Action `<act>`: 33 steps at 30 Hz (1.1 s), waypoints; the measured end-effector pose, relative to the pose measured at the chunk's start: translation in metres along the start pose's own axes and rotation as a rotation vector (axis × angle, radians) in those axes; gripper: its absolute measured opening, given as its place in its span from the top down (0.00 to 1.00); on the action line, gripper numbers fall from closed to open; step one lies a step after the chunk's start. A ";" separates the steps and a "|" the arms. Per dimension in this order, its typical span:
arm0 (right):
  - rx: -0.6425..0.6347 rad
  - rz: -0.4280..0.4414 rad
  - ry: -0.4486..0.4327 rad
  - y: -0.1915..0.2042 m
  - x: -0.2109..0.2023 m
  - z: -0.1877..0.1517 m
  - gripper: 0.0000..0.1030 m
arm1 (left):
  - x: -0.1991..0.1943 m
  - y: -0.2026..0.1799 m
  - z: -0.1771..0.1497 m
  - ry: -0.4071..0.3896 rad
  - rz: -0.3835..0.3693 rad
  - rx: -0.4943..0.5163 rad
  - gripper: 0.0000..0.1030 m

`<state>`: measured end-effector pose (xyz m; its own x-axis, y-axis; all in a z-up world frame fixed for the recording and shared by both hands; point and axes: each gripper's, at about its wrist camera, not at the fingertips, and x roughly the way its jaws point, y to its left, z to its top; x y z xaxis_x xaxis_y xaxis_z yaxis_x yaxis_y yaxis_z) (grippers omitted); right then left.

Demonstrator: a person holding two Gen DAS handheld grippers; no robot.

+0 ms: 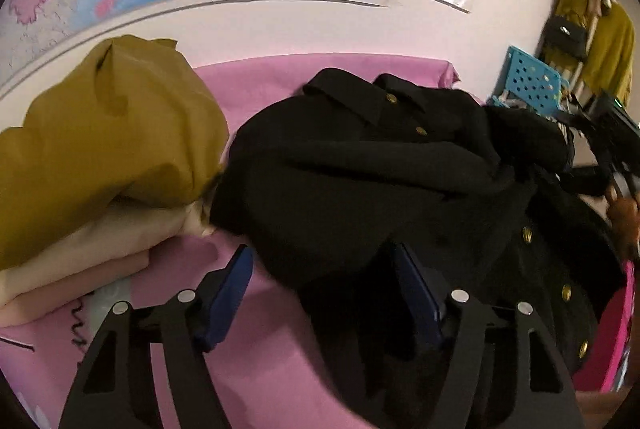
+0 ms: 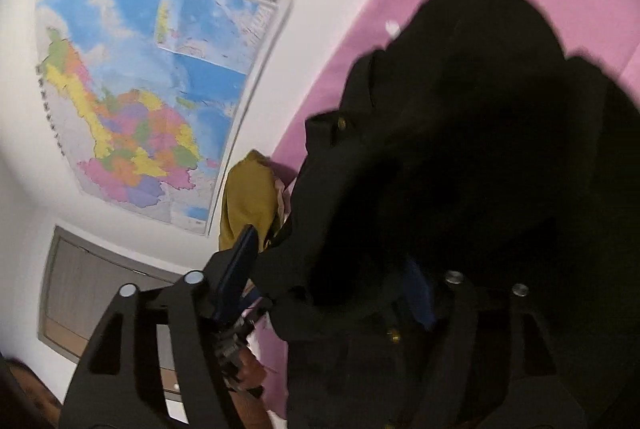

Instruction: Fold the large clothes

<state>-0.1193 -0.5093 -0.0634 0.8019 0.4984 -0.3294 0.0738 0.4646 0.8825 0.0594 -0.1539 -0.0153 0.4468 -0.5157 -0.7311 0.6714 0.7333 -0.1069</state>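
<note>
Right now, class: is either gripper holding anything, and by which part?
Neither. The left gripper is open over the black coat; the right gripper is open, coat fabric loose between its fingers.

Black coat (image 1: 360, 181) w/ gold buttons (collar up top) lies bunched on pink cloth (image 1: 256, 85), its near edge between the left jaws, unpinched.

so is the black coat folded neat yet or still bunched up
Still bunched up. The black coat lies in a rumpled heap on the pink sheet, collar and gold buttons twisted at odd angles, unlike the flat stack of folded clothes beside it.
</note>
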 end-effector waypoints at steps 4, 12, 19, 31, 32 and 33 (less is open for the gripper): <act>-0.203 -0.054 -0.070 0.026 -0.031 0.000 0.20 | 0.011 0.004 0.011 0.017 0.029 -0.032 0.31; -0.687 -0.450 -0.002 0.043 -0.001 -0.025 0.16 | 0.015 0.007 0.023 0.020 0.045 -0.076 0.31; -0.769 -0.474 0.106 0.031 0.028 -0.015 0.98 | 0.011 0.001 0.023 0.013 0.065 -0.061 0.31; -0.436 0.012 -0.046 0.058 -0.071 0.032 0.97 | -0.009 0.004 0.032 -0.039 -0.017 -0.090 0.46; -0.405 -0.067 -0.070 0.049 -0.066 0.042 0.97 | -0.010 0.002 0.034 -0.044 -0.018 -0.087 0.46; -0.371 -0.100 -0.068 0.041 -0.059 0.051 0.96 | -0.008 0.001 0.036 -0.044 -0.003 -0.078 0.46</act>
<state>-0.1333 -0.5570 0.0096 0.8400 0.3935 -0.3735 -0.0559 0.7475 0.6619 0.0773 -0.1651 0.0146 0.4712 -0.5357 -0.7008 0.6254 0.7631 -0.1628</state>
